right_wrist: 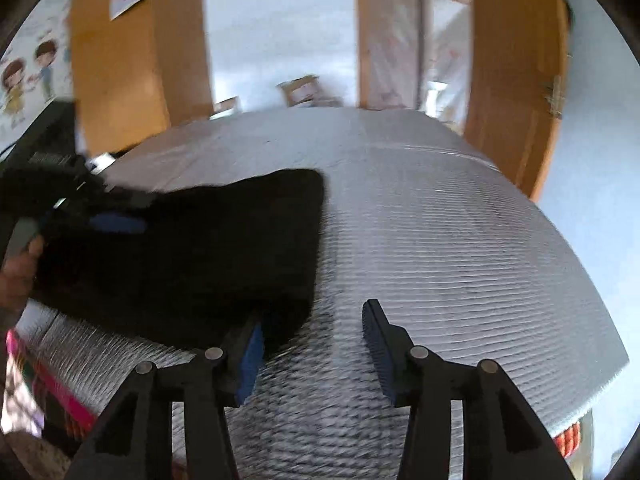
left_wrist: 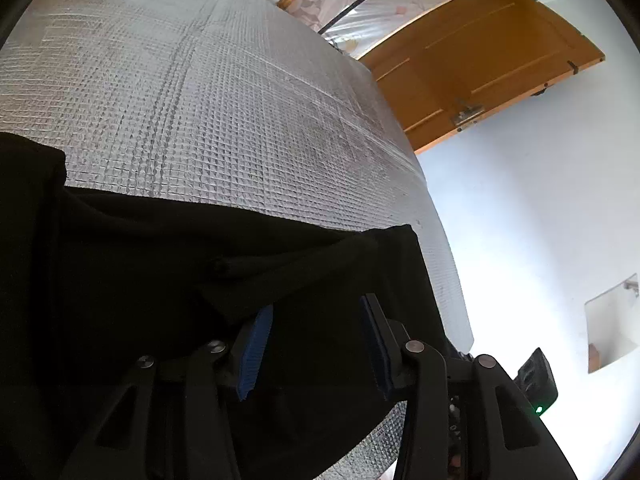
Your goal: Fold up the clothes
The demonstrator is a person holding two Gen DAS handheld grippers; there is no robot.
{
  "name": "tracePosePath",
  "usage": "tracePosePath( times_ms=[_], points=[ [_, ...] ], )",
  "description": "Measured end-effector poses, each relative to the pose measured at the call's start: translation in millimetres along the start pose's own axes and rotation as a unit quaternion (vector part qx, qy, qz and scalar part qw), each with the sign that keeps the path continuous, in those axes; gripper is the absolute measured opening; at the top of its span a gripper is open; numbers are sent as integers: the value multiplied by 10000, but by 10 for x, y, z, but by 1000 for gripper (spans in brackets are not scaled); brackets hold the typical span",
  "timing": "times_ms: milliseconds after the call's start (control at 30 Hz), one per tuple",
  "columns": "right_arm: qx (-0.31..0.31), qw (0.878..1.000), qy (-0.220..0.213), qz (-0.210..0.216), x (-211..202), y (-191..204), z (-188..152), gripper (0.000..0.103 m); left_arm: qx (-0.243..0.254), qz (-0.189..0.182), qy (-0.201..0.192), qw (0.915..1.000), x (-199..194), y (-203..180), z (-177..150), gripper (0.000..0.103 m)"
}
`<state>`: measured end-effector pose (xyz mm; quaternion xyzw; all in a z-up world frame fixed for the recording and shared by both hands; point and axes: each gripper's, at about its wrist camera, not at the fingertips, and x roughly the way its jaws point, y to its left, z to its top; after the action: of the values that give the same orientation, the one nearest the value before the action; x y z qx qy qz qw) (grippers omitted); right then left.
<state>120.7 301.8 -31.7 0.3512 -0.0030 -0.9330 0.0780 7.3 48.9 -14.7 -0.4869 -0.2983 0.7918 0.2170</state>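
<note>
Two blue-padded fingers of the left gripper (left_wrist: 316,344) fill the bottom of the left wrist view, spread apart with nothing pinched between them; the left pad (left_wrist: 256,354) sits under a fold of one black garment (left_wrist: 168,280), and the right pad stands bare in front of the cloth. That garment covers the near left part of one silver quilted mat (left_wrist: 224,120), its far hem running across the mat from the left edge toward the right edge, with one folded flap lying over the middle. Beyond the mat's far right corner stands one orange-brown wooden door (left_wrist: 480,68) with one metal latch (left_wrist: 466,114). One dark device with a green light (left_wrist: 538,384) shows low on the right.

From the right wrist view, a person's hand (right_wrist: 18,268) shows at the far left edge, beside the other gripper, whose blue pad (right_wrist: 116,224) rests against the black garment (right_wrist: 192,256). The cloth lies on the near left part of the mat (right_wrist: 440,240), one corner reaching toward the middle. The right gripper (right_wrist: 314,340) hangs over the mat's near edge, its two fingers wide apart and holding nothing; its left pad (right_wrist: 250,360) just touches the garment's near edge, the right pad over bare mat. The picture is motion-blurred. One cartoon wall sticker (right_wrist: 28,80) shows at upper left, and wooden door frames stand behind the far edge.
</note>
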Motion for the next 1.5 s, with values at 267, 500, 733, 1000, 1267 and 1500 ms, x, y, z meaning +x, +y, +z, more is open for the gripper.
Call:
tracePosePath(
  times_ms=[267,500,733,1000,1267,1500],
  points=[
    [14,9999,-94,-107,67,82,4,48,-5,6,-24,10000,1,11,5,46],
    [127,9993,-215,-277,3,-164,-77,53,-70,-170,73,9998,54,34,-6,40],
    [-150,9991,-193,-346,17,-195,-77,54,-76,-189,114,9997,74,25,-17,39],
    [-260,9997,33,-31,-129,-219,28,54,-23,-115,101,9999,81,-21,-48,39],
    [-18,9985,-192,507,-417,-253,259,44,181,56,56,9998,86,-90,-47,39],
    [140,9995,-78,269,-82,-185,542,24,300,163,23,9994,96,-132,-65,39]
  ],
)
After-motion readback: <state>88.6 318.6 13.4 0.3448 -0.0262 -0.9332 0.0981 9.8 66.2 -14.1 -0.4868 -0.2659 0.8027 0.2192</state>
